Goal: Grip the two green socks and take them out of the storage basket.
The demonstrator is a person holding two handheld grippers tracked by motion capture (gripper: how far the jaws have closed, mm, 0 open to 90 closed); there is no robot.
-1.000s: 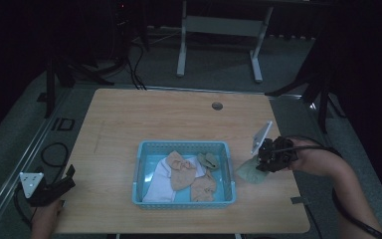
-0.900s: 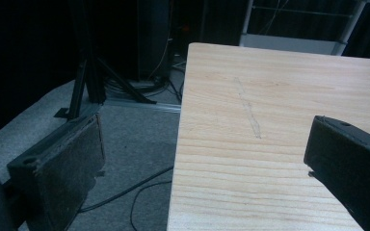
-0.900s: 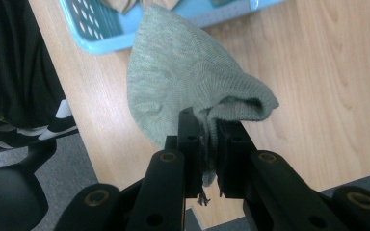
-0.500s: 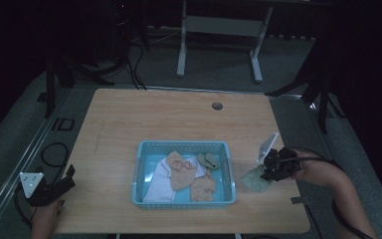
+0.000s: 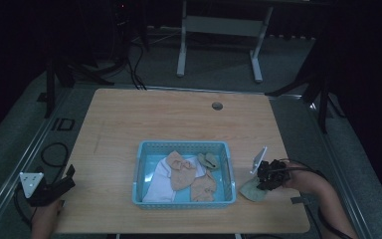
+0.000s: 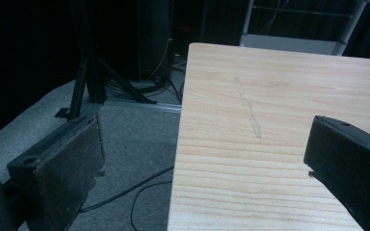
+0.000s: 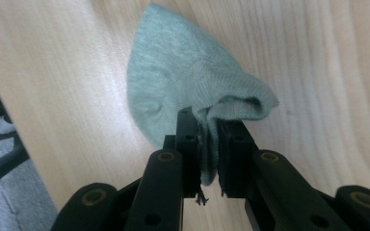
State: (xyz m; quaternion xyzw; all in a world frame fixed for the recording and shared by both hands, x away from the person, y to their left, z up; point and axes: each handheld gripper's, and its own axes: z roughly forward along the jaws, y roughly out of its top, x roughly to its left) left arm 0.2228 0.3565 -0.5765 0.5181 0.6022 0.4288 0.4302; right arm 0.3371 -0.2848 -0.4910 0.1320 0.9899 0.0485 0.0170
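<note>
A pale green sock point(image 7: 192, 82) is pinched between the pressed-together jaws of the right gripper point(image 7: 207, 144), its toe laid on the wooden table point(image 5: 179, 119) just right of the blue basket point(image 5: 184, 201). The left gripper point(image 6: 197, 159) is held spread wide at the table's left edge, nothing between its jaws.

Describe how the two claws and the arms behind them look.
Both are black. The left claw carries a pale grey three-cornered plate with dark dots; its jaws have broad flat felt-like pads. The right claw has bolted linkage bars and a black cable. Forearms are bare.

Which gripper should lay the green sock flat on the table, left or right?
Right. The right gripper is shut on the green sock, which droops onto the table beside the blue basket. The left gripper is open at the far corner.
</note>
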